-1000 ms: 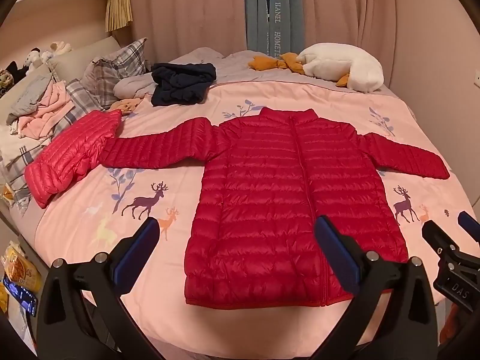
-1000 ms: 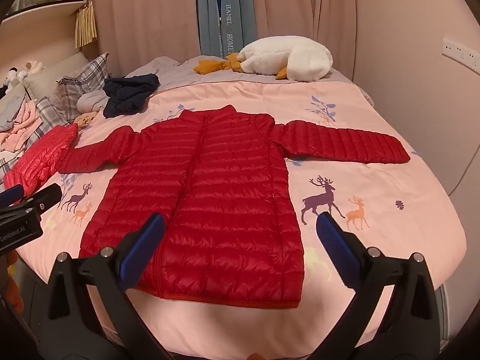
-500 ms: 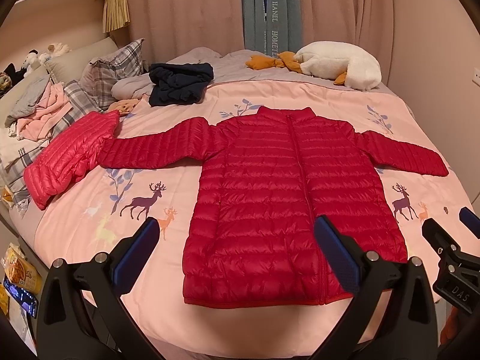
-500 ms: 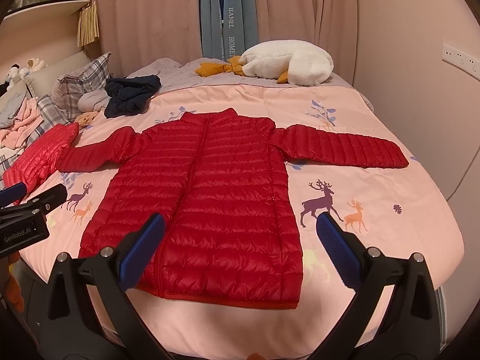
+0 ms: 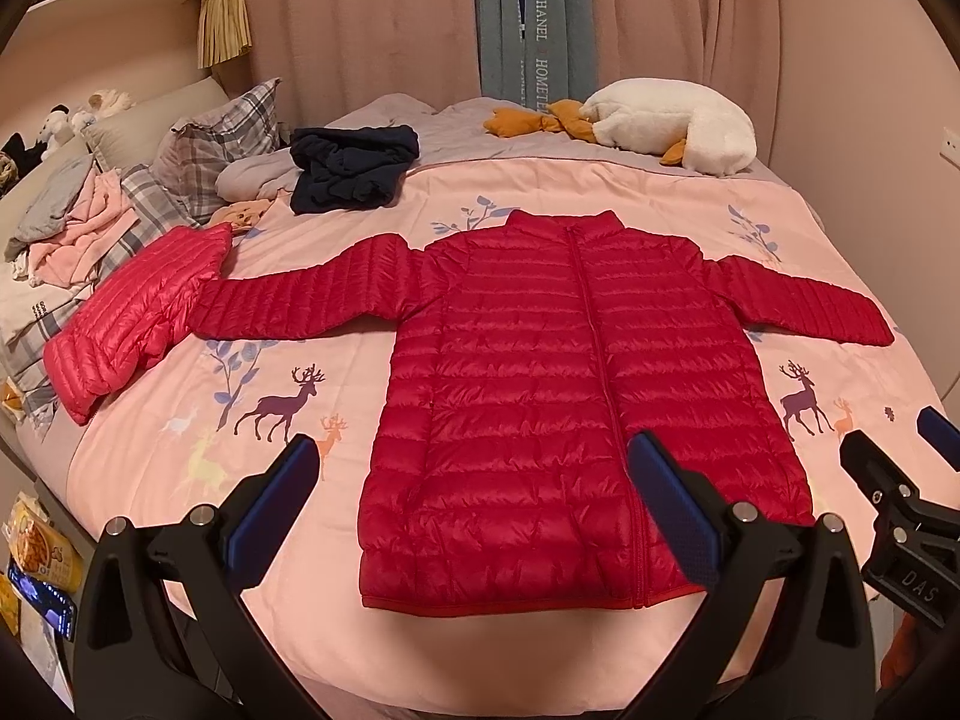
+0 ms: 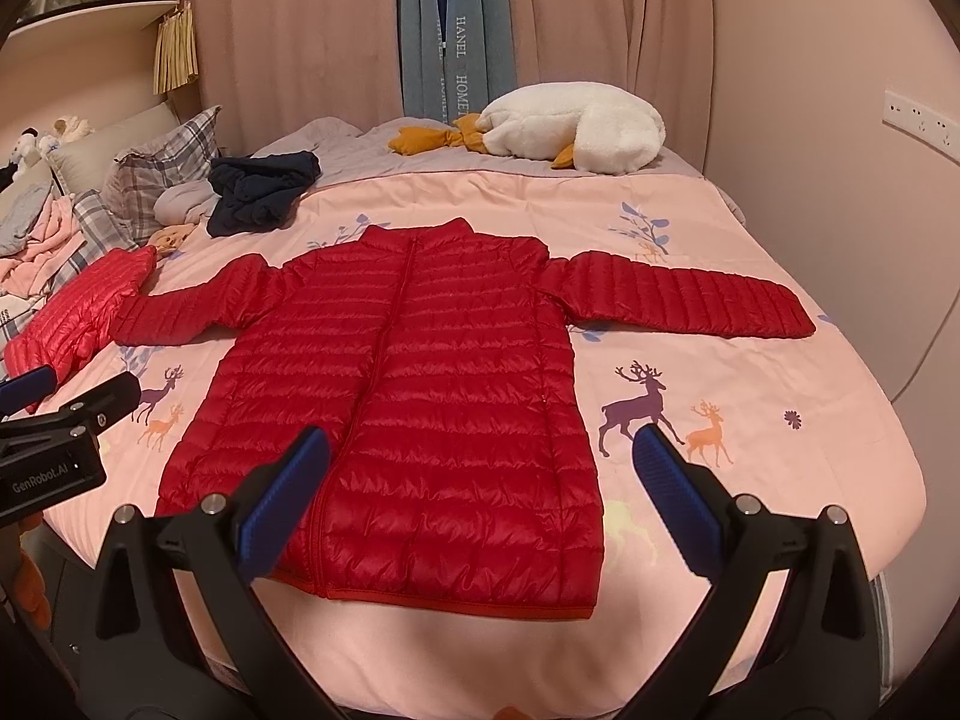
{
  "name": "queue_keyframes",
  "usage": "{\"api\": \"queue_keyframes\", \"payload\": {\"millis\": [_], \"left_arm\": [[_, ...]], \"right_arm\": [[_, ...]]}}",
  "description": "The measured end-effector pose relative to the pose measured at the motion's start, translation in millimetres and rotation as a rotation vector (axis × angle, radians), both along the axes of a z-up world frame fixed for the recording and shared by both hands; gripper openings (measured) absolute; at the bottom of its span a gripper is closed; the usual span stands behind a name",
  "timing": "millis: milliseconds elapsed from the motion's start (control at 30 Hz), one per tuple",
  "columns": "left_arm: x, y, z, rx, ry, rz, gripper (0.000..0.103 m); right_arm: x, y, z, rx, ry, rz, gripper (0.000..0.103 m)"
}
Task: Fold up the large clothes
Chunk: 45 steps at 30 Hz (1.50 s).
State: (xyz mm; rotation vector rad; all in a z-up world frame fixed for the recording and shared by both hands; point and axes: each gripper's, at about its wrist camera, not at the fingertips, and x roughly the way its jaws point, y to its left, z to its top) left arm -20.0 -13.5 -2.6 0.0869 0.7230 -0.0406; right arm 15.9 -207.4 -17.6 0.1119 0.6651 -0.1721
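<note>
in the left wrist view, a long red quilted puffer jacket (image 5: 570, 396) lies flat and zipped in the middle of the frame on a bed with a pink deer-print cover (image 5: 270, 420), both sleeves spread out sideways and its hem toward the lower edge. the left gripper (image 5: 474, 504) sits at the bottom of the frame over the hem, its blue-padded jaws wide apart and holding nothing. a lighter pink-red quilted jacket (image 5: 132, 324) lies bunched at centre left, touching the left sleeve end. a dark navy crumpled garment (image 5: 351, 168) lies upper left of centre, and a white plush goose (image 5: 666, 132) at upper right. in the right wrist view, the red jacket (image 6: 414, 402) fills the centre, and the right gripper (image 6: 480, 492) sits at the bottom with jaws wide apart, empty, above the hem's right half.
</note>
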Motion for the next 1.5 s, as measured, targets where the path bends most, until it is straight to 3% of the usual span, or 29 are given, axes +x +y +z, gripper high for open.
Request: {"api": "queue_keyframes", "payload": {"millis": [1500], "left_arm": [[-1.1,-5.8,-3.1,0.006,0.007,-0.009,0.102]], "right_arm": [[-3.3,5.0,0.1,0.004,-0.005,0.005,0.101]]}}
